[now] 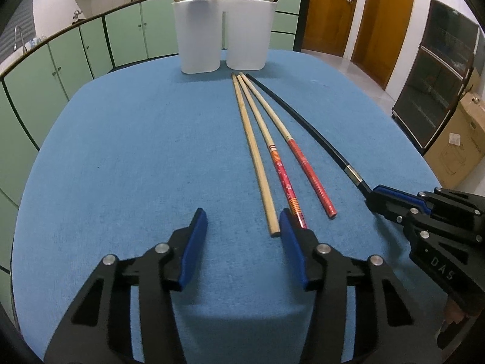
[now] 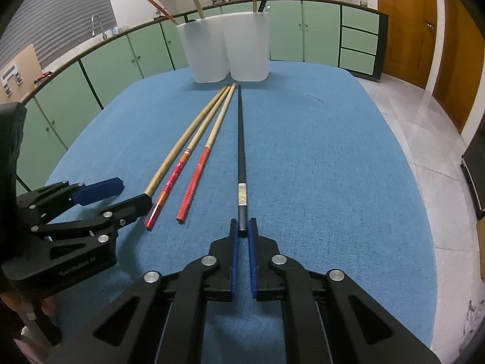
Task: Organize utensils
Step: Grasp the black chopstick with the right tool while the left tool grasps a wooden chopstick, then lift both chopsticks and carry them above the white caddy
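Four chopsticks lie side by side on the blue tablecloth (image 1: 136, 151), tips toward a white two-compartment holder (image 1: 200, 36) (image 2: 248, 48) that has several chopsticks standing in it. From left to right they are a plain wooden chopstick (image 1: 254, 154) (image 2: 178, 148), a red patterned chopstick with orange bands (image 1: 280, 173) (image 2: 172, 179), a red chopstick (image 1: 306, 170) (image 2: 197, 173) and a black chopstick (image 1: 306, 118) (image 2: 241, 139). My right gripper (image 2: 242, 227) (image 1: 376, 197) is shut on the black chopstick's near end. My left gripper (image 1: 241, 223) (image 2: 121, 197) is open, with the wooden chopstick's near end just inside its right finger.
Green cabinets curve behind the table at the back and left. Wooden doors, a dark glass cabinet (image 1: 433, 72) and a cardboard box (image 1: 460, 145) stand to the right, past the table's edge. In the right wrist view a pale tiled floor (image 2: 424, 127) shows beyond the right edge.
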The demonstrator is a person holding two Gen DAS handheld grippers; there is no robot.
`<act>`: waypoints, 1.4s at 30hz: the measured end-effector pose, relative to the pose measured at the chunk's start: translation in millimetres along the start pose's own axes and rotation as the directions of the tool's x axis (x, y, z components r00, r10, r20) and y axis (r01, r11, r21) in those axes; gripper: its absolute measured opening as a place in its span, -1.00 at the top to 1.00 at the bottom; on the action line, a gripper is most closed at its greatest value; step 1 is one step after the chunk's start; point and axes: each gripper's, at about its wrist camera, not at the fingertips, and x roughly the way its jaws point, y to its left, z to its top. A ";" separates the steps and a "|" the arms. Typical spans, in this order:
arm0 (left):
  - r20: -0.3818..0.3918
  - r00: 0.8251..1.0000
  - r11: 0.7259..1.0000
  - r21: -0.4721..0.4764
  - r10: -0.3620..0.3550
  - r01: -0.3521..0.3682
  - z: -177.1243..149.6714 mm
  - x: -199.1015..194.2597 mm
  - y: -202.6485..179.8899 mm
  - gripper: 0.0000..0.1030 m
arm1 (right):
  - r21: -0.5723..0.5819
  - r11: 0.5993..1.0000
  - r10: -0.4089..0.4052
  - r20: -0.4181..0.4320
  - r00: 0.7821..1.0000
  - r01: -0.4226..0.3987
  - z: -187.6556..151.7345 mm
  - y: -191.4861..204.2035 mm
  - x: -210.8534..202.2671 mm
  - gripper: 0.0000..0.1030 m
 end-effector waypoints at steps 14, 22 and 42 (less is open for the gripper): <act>0.002 1.000 1.000 -0.027 0.000 0.000 5.0 -7.4 1.2 0.88 | 0.008 1.000 0.011 0.007 1.000 -0.011 2.3 -4.1 -5.1 0.88; 0.113 0.993 1.000 0.002 0.018 -0.018 26.3 -57.0 5.3 0.89 | -0.009 1.000 0.022 0.084 0.996 -0.022 23.0 -7.9 -46.6 0.88; 0.402 0.915 0.999 0.016 -0.037 0.033 108.7 -156.0 12.0 0.89 | -0.046 0.994 0.108 0.355 0.929 -0.098 117.8 -17.9 -147.7 0.88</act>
